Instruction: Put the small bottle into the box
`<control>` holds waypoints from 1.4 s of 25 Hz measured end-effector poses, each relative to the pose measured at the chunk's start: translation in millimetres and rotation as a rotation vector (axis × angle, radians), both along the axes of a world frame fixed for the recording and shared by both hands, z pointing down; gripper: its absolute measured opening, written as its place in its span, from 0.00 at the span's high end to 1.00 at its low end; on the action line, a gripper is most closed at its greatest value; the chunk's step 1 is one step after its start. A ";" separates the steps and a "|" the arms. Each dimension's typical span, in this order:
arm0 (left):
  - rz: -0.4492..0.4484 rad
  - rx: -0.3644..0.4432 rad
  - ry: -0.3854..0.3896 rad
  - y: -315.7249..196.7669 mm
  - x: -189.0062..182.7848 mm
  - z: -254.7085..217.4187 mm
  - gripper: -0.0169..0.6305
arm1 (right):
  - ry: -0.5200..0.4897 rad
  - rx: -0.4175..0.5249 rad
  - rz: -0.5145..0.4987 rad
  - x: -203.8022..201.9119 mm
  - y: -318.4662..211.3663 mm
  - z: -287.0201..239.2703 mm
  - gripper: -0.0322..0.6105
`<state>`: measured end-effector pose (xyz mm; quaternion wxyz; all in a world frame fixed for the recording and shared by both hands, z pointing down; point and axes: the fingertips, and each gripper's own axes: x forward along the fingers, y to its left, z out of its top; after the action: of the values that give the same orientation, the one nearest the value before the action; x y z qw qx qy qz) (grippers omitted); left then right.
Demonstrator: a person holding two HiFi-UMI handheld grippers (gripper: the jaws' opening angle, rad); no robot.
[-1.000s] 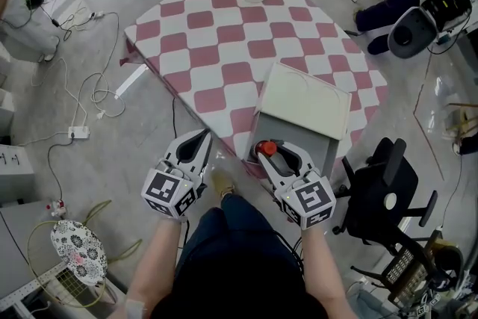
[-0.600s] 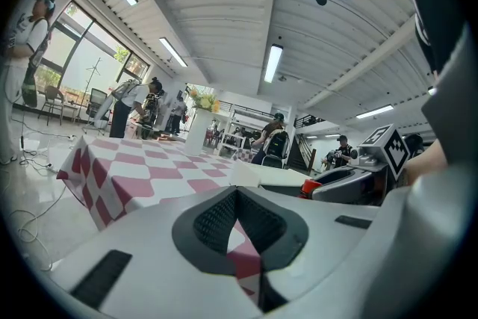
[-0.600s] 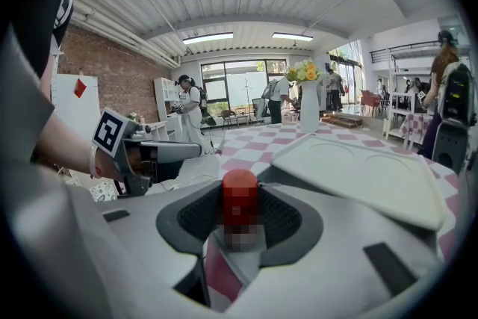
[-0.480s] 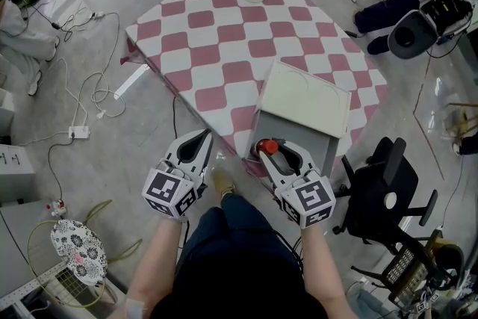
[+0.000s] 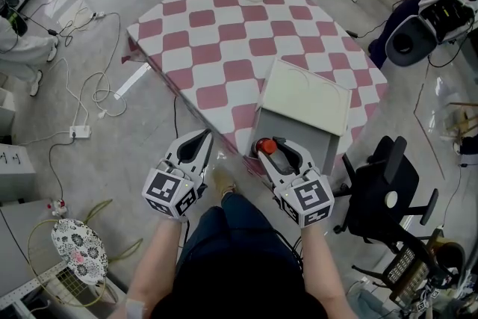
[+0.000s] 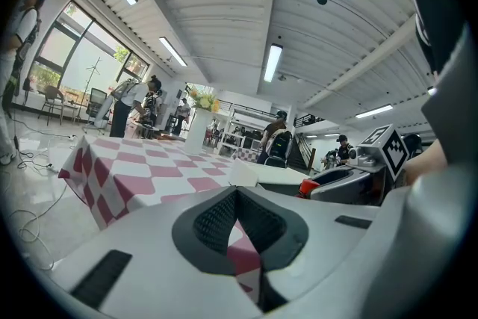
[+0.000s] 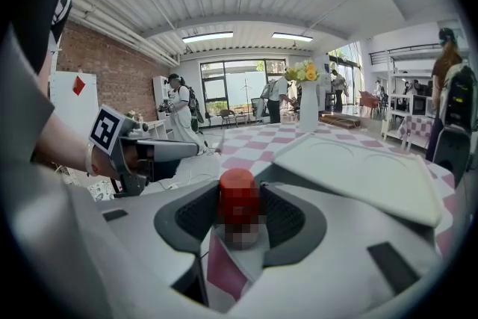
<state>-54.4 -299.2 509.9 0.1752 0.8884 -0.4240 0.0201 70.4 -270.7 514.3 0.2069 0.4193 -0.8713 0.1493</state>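
Two grippers checked. Your right gripper (image 5: 278,152) has its fingers opening, with the small bottle (image 7: 238,199) upright between them and the pads beside its red cap. It sits at the near edge of the box (image 5: 306,97) on the table (image 5: 216,41), likely for release. Your left gripper (image 5: 200,138), fingers pressed together and empty, hangs aside.

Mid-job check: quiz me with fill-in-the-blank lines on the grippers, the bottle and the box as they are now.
1. The right gripper, its jaws opening, has the small bottle with a ___ cap between them.
2. The left gripper, jaws together, holds ___.
3. The box stands on a pink-and-white ___ tablecloth.
Missing words: red; nothing; checkered.
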 end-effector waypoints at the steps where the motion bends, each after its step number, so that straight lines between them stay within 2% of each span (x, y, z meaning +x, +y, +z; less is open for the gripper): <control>1: 0.000 0.000 0.000 0.4 -0.2 0.1 0.97 | 0.000 -0.001 -0.002 -0.5 0.3 0.4 0.68; 4: -0.001 0.001 0.001 1.8 -0.2 -0.7 0.97 | 0.001 -0.007 -0.013 -2.1 1.5 1.2 0.63; 23: 0.017 0.009 -0.005 12.7 3.3 -7.2 0.97 | 0.006 -0.032 -0.005 3.4 14.5 0.8 0.63; 28: 0.028 0.013 -0.007 16.6 6.1 -9.2 0.97 | 0.015 -0.023 0.027 11.0 21.8 0.5 0.63; 30: 0.033 0.014 -0.007 18.6 6.6 -9.4 0.97 | 0.011 -0.012 0.044 14.2 24.1 -1.5 0.69; 33: 0.041 0.013 -0.007 21.2 9.3 -9.0 0.97 | 0.002 0.001 0.072 20.1 26.5 -3.3 0.69; 35: 0.050 0.016 -0.008 23.1 12.4 -9.7 0.97 | -0.015 0.008 0.096 24.7 28.0 -5.3 0.74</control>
<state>-42.0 -276.1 500.2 0.1658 0.8998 -0.4027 0.0249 95.2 -242.7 509.0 0.1914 0.4606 -0.8521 0.1586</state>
